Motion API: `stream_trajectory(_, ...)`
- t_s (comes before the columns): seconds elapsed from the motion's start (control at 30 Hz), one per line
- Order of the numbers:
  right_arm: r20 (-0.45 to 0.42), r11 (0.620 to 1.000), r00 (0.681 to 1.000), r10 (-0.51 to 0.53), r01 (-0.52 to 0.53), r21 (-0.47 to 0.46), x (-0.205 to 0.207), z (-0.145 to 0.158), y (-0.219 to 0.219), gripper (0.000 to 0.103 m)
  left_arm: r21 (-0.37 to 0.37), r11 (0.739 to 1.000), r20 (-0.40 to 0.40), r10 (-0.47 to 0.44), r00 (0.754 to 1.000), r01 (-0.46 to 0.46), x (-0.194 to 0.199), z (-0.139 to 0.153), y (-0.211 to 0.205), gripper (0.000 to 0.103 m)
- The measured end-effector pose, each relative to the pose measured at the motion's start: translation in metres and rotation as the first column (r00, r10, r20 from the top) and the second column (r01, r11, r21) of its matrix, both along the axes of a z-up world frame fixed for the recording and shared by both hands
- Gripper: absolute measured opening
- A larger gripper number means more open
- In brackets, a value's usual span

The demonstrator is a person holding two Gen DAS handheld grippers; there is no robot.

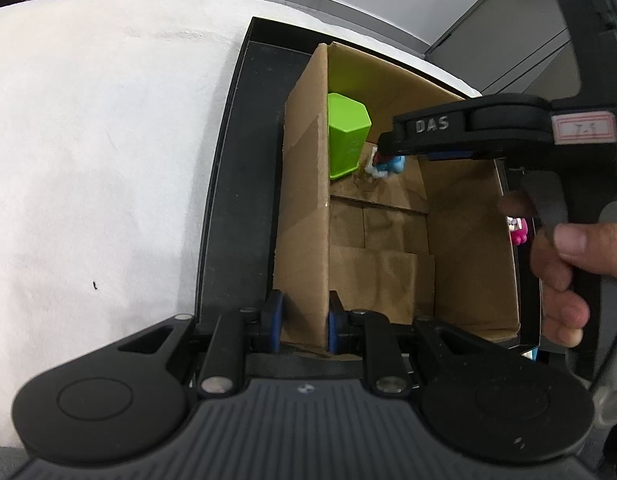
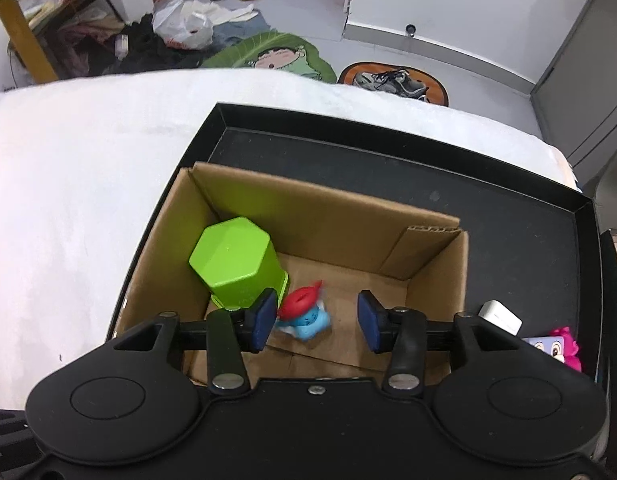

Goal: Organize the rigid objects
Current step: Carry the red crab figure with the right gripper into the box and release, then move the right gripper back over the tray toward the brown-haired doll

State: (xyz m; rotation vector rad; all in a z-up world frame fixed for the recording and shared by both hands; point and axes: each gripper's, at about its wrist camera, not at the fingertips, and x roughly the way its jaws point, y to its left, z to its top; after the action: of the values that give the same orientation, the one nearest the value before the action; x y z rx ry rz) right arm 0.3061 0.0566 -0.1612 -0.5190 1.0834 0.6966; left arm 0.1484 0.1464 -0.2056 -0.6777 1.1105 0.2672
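A cardboard box (image 2: pixel 316 216) sits in a black tray (image 2: pixel 508 208) on the white desk (image 1: pixel 88 160). Left gripper (image 1: pixel 304 322) is clenched on the box's wall. An upside-down green cup (image 2: pixel 232 260) stands inside. Right gripper (image 2: pixel 318 318) is released around a blurred blue toy (image 2: pixel 308 322), red cap tilted up-right.

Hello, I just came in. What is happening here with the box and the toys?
A person is sorting small things into a cardboard box that sits in a black tray. The left claw is shut on the box's side wall and holds it. The right claw is open above a small blue toy with a red cap, which lies on the box floor beside an upside-down green cup. A pink toy and a white block wait in the tray outside the box.
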Motion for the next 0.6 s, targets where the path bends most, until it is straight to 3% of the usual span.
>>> stream_trajectory(0.6,0.092,0.999,0.995,0.039,-0.037,-0.026,-0.013,0.046,-0.038,0.053,0.004,1.0,0.002,0.019,1.0,-0.019,-0.002,0.002,0.0,0.02)
